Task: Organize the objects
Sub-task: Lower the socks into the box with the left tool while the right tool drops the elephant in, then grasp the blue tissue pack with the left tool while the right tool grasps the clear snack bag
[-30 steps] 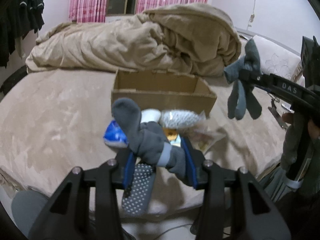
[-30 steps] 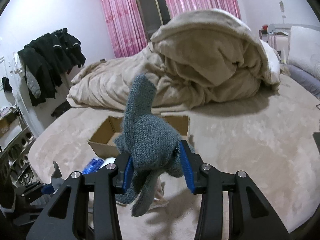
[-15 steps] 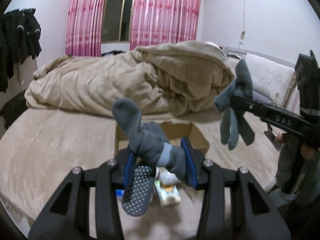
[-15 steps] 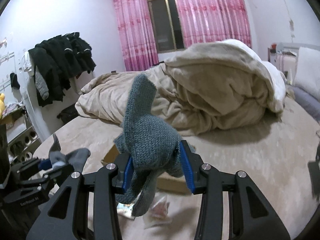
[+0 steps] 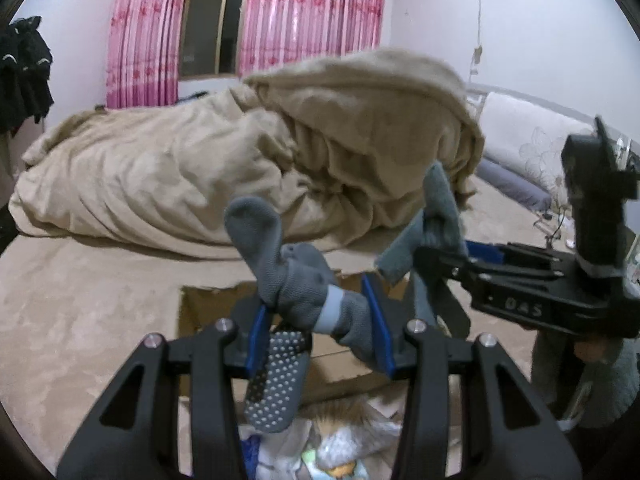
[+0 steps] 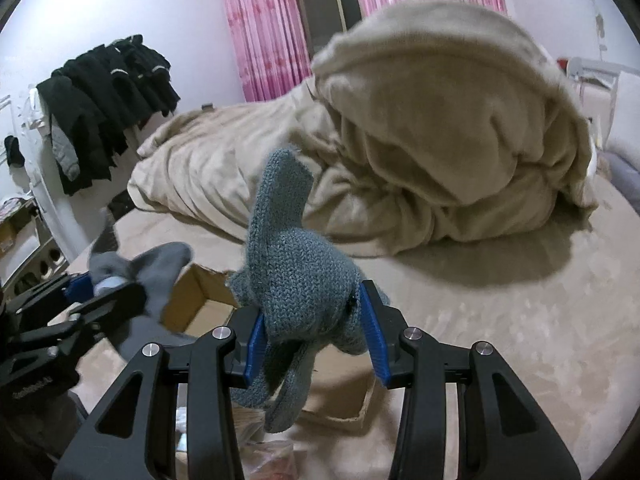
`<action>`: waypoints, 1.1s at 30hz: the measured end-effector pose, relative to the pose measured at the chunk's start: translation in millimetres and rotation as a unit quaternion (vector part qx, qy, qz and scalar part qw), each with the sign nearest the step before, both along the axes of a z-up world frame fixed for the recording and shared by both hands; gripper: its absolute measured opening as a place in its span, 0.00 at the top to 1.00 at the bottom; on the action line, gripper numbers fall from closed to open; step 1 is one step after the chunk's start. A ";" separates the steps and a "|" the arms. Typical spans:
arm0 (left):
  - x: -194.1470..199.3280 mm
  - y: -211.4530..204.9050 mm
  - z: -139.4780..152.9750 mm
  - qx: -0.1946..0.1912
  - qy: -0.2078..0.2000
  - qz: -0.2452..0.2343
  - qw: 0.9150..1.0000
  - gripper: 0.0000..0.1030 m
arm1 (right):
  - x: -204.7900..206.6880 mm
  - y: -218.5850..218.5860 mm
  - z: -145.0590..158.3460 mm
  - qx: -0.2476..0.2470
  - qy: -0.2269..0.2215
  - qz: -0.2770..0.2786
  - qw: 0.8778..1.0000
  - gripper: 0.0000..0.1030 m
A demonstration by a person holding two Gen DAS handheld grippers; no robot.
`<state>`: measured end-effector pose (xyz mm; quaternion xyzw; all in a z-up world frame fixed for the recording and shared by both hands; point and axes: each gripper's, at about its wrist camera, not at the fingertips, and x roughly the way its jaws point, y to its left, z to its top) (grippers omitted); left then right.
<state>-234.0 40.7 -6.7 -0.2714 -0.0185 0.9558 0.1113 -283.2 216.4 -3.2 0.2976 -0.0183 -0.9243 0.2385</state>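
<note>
My left gripper [image 5: 318, 334] is shut on a grey sock [image 5: 298, 280] with a dotted sole and a pale band. It hangs above the open cardboard box [image 5: 208, 314]. My right gripper [image 6: 314, 334] is shut on a blue-grey knit glove [image 6: 296, 280], its fingers dangling over the box [image 6: 192, 308]. In the left wrist view the right gripper [image 5: 444, 256] sits close on the right with the glove [image 5: 436, 220]. In the right wrist view the left gripper [image 6: 108, 300] and sock [image 6: 156, 272] are at the left.
The box stands on a beige bed [image 5: 80, 300]. A heaped beige duvet [image 5: 280, 152] lies behind it. Plastic-wrapped packets [image 5: 344, 440] lie in front of the box. Dark clothes [image 6: 104, 96] hang at the left wall. A pillow [image 5: 532, 144] is at the right.
Both grippers have moved forward and closer together, over the box, each still holding its item. The packets have slid to the bottom of the views.
</note>
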 end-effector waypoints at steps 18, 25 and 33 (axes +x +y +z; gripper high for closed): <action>-40.4 -1.8 -65.2 0.000 -0.099 -0.004 0.995 0.30 | -24.9 -8.7 -54.9 -0.006 -0.068 0.012 0.998 0.21; 9.7 -15.3 -22.6 0.000 -0.064 0.012 0.998 0.23 | 7.6 -0.6 -30.9 0.007 -0.033 -0.017 0.999 0.20; 97.4 -35.6 20.9 0.018 -0.019 0.020 0.999 0.12 | 99.0 14.5 18.2 -0.007 0.014 -0.028 0.999 0.20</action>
